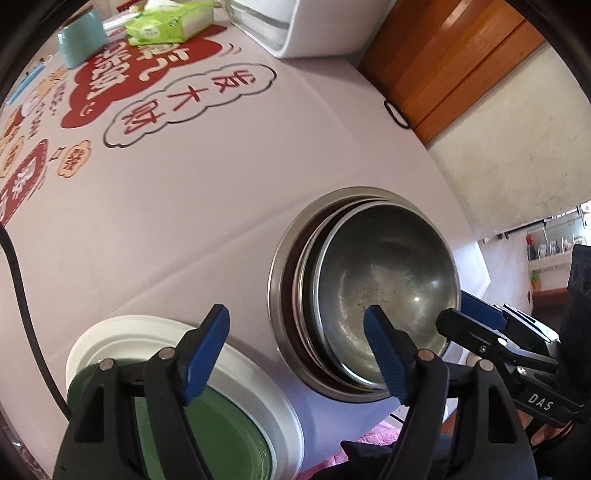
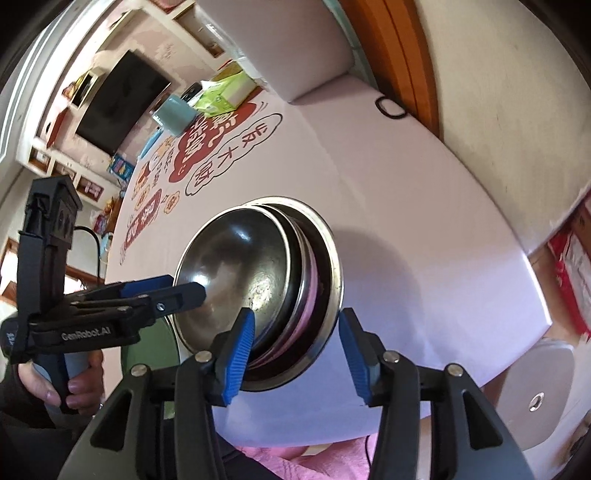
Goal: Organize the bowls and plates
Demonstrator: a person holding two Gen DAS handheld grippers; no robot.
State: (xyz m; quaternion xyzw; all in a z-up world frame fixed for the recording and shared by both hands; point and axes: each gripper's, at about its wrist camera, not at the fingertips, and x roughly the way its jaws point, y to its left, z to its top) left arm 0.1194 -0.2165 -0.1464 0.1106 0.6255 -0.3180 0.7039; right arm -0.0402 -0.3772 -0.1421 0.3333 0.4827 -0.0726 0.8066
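A stack of nested steel bowls (image 1: 384,280) (image 2: 236,266) stands on the pale printed tablecloth near the table's front edge. To its left a green plate (image 1: 221,428) (image 2: 155,347) lies on a white plate (image 1: 251,369). My left gripper (image 1: 295,350) (image 2: 184,288) hangs open over the gap between the two stacks, one finger above the white plate and the other above the top bowl. My right gripper (image 2: 297,356) (image 1: 452,308) is open astride the near rim of the bowl stack, with one pad over the inner bowls and the other clear of the outer bowl.
At the far end of the table stand a green tissue pack (image 1: 166,22), a teal cup (image 1: 79,38) and a white appliance (image 1: 273,26). A black cable (image 1: 22,295) runs along the left. A black loop (image 1: 395,114) lies by the wooden door (image 1: 443,55). A white stool (image 2: 535,398) stands beyond the table's right edge.
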